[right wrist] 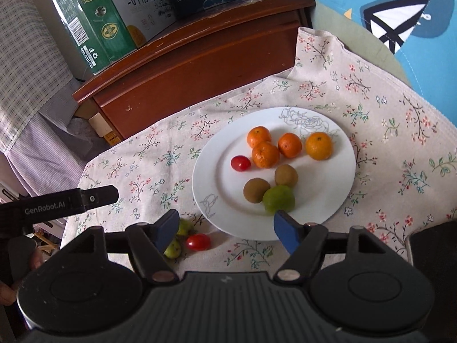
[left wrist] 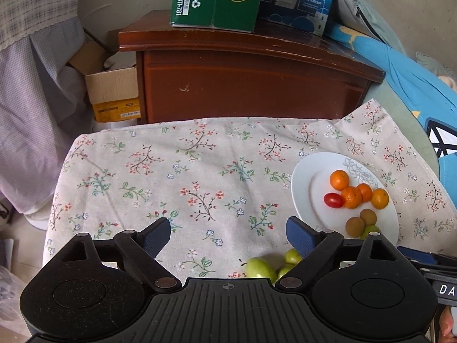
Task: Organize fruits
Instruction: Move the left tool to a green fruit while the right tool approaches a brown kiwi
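Right wrist view alone shows a loose cherry tomato (right wrist: 198, 241) on the floral tablecloth (right wrist: 385, 131) beside the fruit plate (right wrist: 340, 177), and "GenRobot.AI" on the left gripper (right wrist: 98, 197). Both jaws gape wide, empty. Green carton (left wrist: 197, 0) reads "400-0311-781".

Plate (right wrist: 337, 200) is sitting on the tablecloth (right wrist: 385, 148), toward its right side. Four oranges (right wrist: 265, 154) are clustering at the plate's far part, a cherry tomato (right wrist: 240, 163) lying just left of them. Two kiwis (right wrist: 286, 175) are sitting nearer, a lime-like fruit (right wrist: 278, 198) touching them at the near side. Off the plate, at its near-left, a second tomato (right wrist: 198, 241) is lying on the cloth with small pear-like fruits (right wrist: 173, 249) just left of it. Cabinet (left wrist: 251, 85) is standing behind the table, cartons (left wrist: 217, 0) sitting on top. Cardboard box (left wrist: 112, 91) is sitting left of the cabinet.
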